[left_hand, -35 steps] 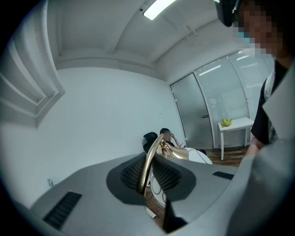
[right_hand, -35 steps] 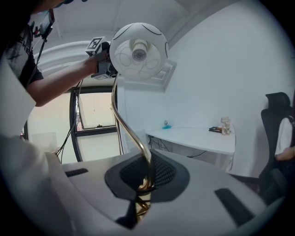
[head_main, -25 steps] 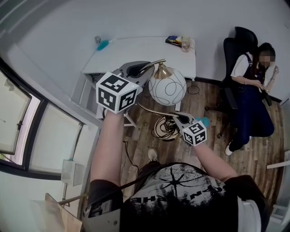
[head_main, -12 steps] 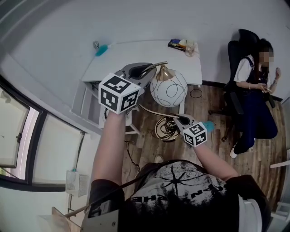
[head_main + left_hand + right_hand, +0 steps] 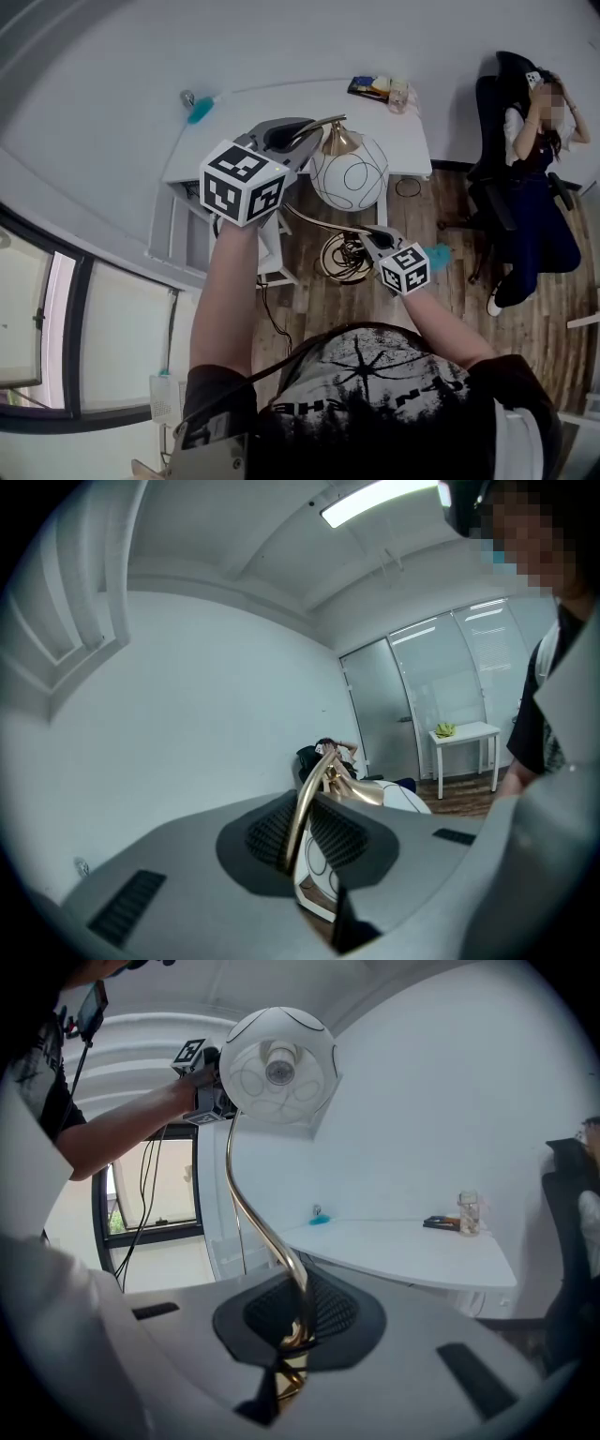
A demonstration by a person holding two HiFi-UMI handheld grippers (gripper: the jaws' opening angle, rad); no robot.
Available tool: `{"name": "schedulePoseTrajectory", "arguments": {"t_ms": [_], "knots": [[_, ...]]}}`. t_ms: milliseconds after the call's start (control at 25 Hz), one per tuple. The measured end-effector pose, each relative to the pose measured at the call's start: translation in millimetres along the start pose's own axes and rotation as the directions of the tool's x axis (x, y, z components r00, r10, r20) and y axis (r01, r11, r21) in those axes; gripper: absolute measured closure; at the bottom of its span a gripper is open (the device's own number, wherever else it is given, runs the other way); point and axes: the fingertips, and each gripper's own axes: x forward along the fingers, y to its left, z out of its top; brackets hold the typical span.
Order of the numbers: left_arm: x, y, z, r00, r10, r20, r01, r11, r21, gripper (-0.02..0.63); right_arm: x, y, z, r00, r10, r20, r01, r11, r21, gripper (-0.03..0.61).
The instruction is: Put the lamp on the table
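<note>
The lamp hangs in the air between my two grippers, above the wooden floor in front of the white table (image 5: 281, 101). It has a white globe shade (image 5: 349, 174) with thin black lines, a curved gold stem (image 5: 251, 1206) and a round gold base (image 5: 339, 259). My left gripper (image 5: 304, 134) is shut on the upper stem (image 5: 302, 810) beside the shade (image 5: 405, 799). My right gripper (image 5: 371, 240) is shut on the lower stem just above the base. In the right gripper view the shade (image 5: 278, 1065) towers over the jaws, with the left gripper (image 5: 201, 1080) behind it.
On the table lie a teal brush (image 5: 199, 110), a dark book (image 5: 367, 86) and a clear jar (image 5: 399, 94). A person sits in a black chair (image 5: 525, 178) at the right. Cables lie on the floor (image 5: 272, 314). A window (image 5: 56, 319) lines the left wall. A small white side table (image 5: 463, 733) stands farther off.
Both grippers have carried the lamp closer to the white table; the shade now overlaps its near edge. The seated person has raised both hands to the head.
</note>
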Motion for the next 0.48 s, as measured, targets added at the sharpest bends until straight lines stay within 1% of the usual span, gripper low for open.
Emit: {"name": "schedulePoseTrajectory", "arguments": {"t_ms": [280,480], "knots": [[-10.9,31.7,-23.2,1.000,-0.029,0.010,0.029,1.000,-0.003,0.561,41.4,2.9,-4.7,0.999,-0.033,-0.005,0.033,0.999,-0.009,0.560],[-10.1,48.9,-34.2,1.000,-0.031,0.007,0.031,0.999,-0.016,0.561,57.2,4.5,-7.2,0.999,-0.028,-0.020,0.028,1.000,-0.003,0.560]]}}
